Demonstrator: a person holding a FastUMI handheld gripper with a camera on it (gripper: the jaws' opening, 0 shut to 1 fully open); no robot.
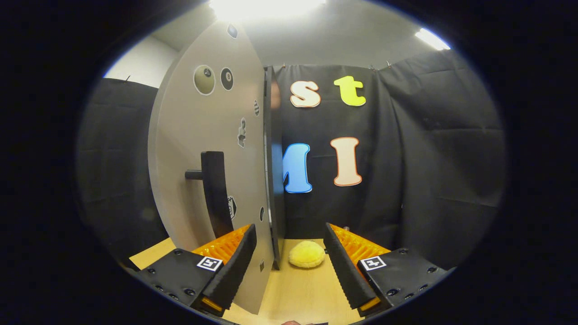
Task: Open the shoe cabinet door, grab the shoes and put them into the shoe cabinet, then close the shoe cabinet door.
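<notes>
The light wooden bench point(298, 289) carries a soft yellow fluffy shoe point(306, 253), which lies just ahead of the spread fingers of the hand-held gripper point(289, 264), near the lower edge of the grey cabinet door point(203, 149).

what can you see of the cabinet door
The cabinet door is a pale grey, matte panel, swung open and seen nearly edge-on. A dark bar handle juts out on a short post, and small stickers dot its face. Its lower edge stands between the open gripper fingers, untouched by either as far as shows.
</notes>
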